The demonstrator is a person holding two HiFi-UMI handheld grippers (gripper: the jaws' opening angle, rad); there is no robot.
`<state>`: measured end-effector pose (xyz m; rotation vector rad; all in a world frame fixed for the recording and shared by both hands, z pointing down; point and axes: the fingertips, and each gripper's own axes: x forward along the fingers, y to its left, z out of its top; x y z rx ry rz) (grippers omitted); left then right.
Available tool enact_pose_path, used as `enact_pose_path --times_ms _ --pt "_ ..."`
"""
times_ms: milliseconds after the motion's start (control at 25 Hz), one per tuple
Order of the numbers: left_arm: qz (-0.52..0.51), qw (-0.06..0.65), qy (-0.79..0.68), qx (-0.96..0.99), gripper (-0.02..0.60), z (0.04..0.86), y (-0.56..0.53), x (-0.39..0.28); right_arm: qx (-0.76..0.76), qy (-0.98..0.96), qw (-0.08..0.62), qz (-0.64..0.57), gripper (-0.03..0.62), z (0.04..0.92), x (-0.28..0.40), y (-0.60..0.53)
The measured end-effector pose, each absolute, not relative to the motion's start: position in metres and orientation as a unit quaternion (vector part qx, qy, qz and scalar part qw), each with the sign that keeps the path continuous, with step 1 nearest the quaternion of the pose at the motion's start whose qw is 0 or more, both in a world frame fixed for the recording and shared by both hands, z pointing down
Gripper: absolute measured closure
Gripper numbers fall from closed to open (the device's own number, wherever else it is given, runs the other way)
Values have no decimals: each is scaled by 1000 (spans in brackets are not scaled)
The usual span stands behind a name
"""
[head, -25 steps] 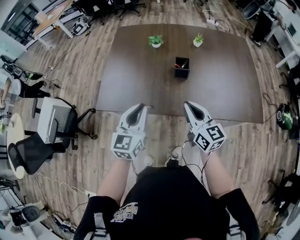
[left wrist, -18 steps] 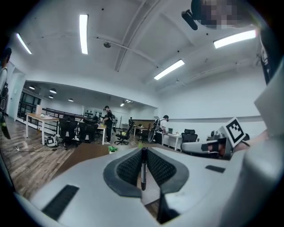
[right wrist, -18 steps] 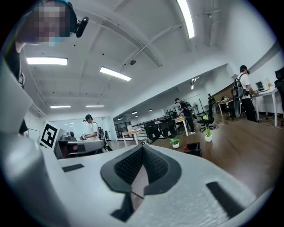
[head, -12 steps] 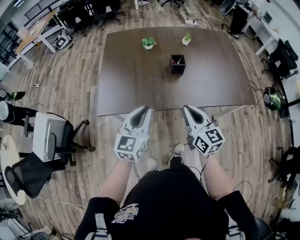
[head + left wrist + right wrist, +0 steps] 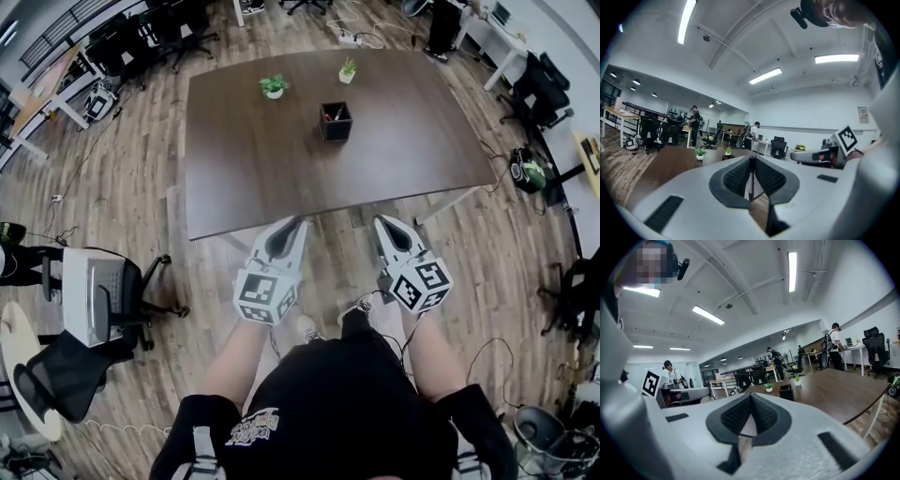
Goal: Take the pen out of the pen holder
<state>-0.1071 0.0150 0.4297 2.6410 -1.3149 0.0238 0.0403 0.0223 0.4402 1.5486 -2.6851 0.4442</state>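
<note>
Though unseen overhead, person [image 5: 774, 361] beyond pen holder [image 5: 786, 393]

Black pen holder [image 5: 337, 123]; dark brown table [image 5: 253, 173].

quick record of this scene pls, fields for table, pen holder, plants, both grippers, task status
table: dark brown table, in front of the person
pen holder: black square pen holder, upright on the table's far half, pens inside
potted plants: one, another, beyond the holder
left gripper: jaws together, nothing held, by the table's near edge
right gripper: jaws together, nothing held, by the table's near edge
task status: not begun, both grippers far from the holder
</note>
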Motion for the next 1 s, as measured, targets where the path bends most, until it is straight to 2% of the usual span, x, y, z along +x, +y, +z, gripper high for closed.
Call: enact_pose_path --times_ms 1000 --pt "7 87 -443 892 546 421 31 -101 492 -859 1 139 589 436 45 37"
